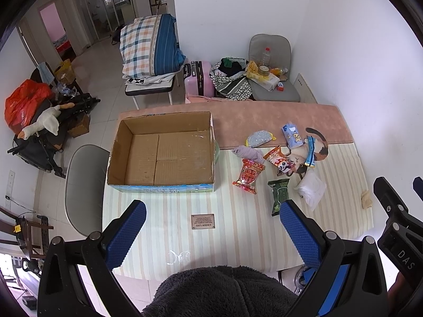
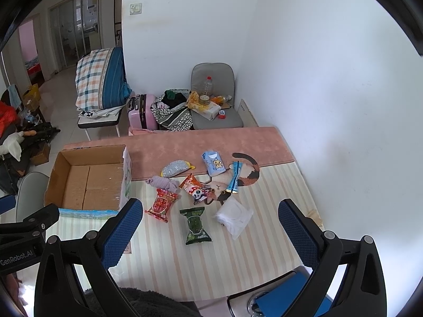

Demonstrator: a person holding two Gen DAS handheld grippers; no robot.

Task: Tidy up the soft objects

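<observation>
While you hold both grippers above the near edge of the striped tabletop (image 1: 238, 237), the left gripper (image 1: 211, 237) and the right gripper (image 2: 211, 235) each have their jaws spread wide with nothing between them. The open cardboard box (image 1: 164, 153) sits empty on the left part of the tabletop, straddling the pink cloth (image 1: 264, 121) at the far side. The soft things lie in a loose cluster to the right of the box, well apart from either gripper: a red snack packet (image 2: 161, 204), a green packet (image 2: 196, 225) nearest you, a white crumpled bag (image 2: 234, 218) just beside it, an orange panda packet (image 2: 194, 187), a lilac cloth bundle (image 2: 162, 182), a silvery sequined pouch (image 2: 175, 168), a light blue tissue pack (image 2: 213, 166) and a narrow blue sachet (image 2: 235, 177) resting on a cat-shaped mat (image 2: 246, 177). A dark fleece sleeve (image 1: 219, 290) fills the bottom of the left view.
</observation>
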